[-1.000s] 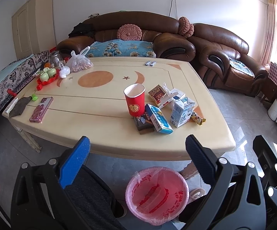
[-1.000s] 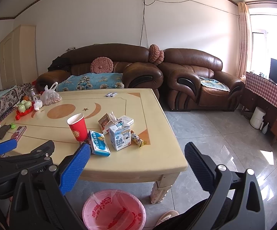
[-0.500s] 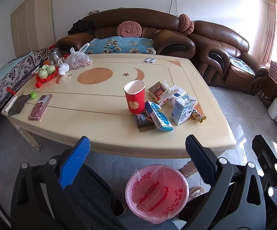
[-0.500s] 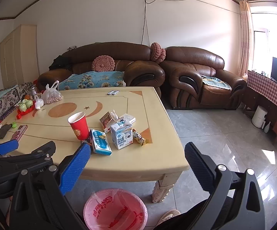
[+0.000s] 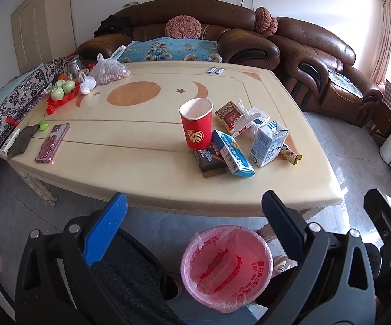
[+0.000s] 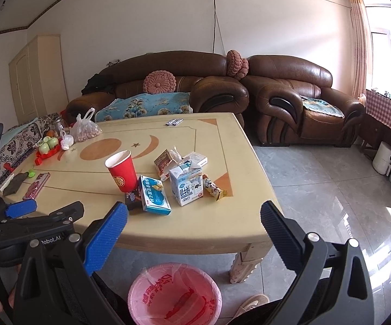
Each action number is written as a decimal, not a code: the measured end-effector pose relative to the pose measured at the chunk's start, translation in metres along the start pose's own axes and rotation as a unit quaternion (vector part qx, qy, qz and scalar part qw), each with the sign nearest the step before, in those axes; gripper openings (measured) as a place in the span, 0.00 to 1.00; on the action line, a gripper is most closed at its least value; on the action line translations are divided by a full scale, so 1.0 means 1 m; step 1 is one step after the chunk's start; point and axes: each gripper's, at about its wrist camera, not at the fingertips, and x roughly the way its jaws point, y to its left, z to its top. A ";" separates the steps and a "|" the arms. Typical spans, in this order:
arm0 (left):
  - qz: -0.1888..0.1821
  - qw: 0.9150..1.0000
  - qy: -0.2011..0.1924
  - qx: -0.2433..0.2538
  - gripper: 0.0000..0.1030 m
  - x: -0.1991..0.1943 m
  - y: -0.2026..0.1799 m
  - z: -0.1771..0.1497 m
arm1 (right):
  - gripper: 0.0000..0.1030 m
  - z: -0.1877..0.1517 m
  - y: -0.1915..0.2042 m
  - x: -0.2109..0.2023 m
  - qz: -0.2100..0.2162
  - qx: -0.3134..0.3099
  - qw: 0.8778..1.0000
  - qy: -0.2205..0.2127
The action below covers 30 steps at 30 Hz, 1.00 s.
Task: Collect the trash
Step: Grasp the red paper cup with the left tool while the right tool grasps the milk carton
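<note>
A cluster of trash lies on the cream table [image 5: 130, 162]: a red paper cup [image 5: 196, 126], a blue carton [image 5: 232, 152], a dark box [image 5: 209, 159], a milk carton [image 5: 269, 144], a red packet [image 5: 229, 115] and a yellow wrapper [image 5: 291, 155]. The same cup [image 6: 121, 171] and milk carton [image 6: 186, 183] show in the right wrist view. A pink-lined bin [image 5: 226, 266] stands on the floor before the table. My left gripper [image 5: 192, 211] and right gripper [image 6: 192, 222] are both open and empty, short of the table's near edge.
A phone [image 5: 52, 143], a dark cloth [image 5: 20, 141], a red tray with green cups [image 5: 61, 94] and a plastic bag [image 5: 108, 70] sit at the table's left. Brown sofas [image 5: 317, 62] stand behind. My left gripper's body [image 6: 33, 224] shows at the right view's left.
Both grippers have moved a little closer to the table, so the trash looms slightly larger. Both stay open and empty.
</note>
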 end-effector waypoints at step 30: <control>-0.046 0.988 0.020 0.143 0.95 0.083 -0.027 0.076 | 0.94 0.028 -0.019 0.133 0.089 -0.054 0.993 0.051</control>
